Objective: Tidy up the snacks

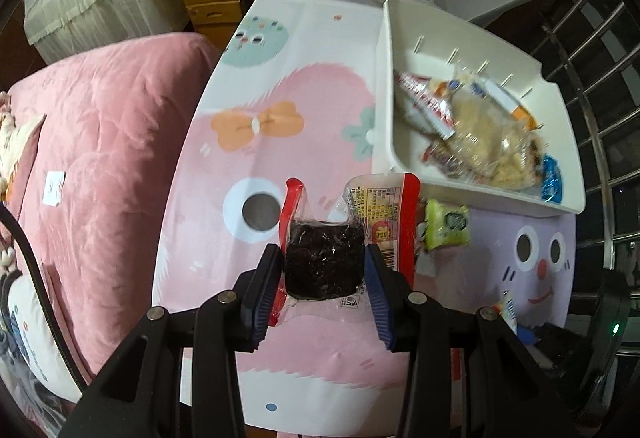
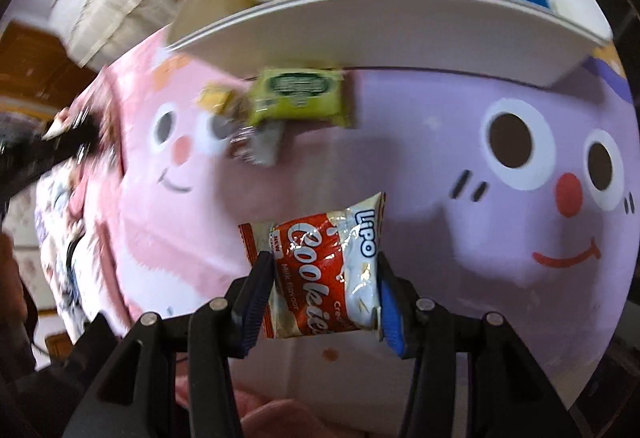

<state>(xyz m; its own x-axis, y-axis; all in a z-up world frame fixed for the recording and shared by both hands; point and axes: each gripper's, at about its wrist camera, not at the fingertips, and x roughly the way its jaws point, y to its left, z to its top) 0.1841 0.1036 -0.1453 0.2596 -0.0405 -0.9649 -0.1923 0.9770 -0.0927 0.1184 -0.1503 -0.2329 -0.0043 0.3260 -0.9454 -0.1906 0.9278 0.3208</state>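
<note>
- Left gripper [image 1: 324,270] is clamped on a clear, red-edged packet [image 1: 332,250] with a dark filling, both pads pressing its sides; the packet hangs clear of the table, just short of the white bin's near rim.
- Right gripper [image 2: 324,298] is closed on a red-and-white cookie pack [image 2: 326,266], squeezed across its width and likewise lifted, well short of the bin's near wall.
- Each grip is across the narrow sides, which probably lets the wrappers hang below the fingers so they can drop straight down once released.
- White bin [image 1: 472,198] sits on the cartoon-printed table [image 1: 280,98] and already holds several wrapped snacks [image 1: 476,134], so it reads as the collecting place.
- Green packet [image 1: 446,228] lies on the table right beside the bin's near wall, with a smaller silvery wrapper [image 2: 256,146] next to it; both are still unsorted.
- Both held packs seem bound for the bin; the likely risk is a wrapper catching on its rim.
</note>
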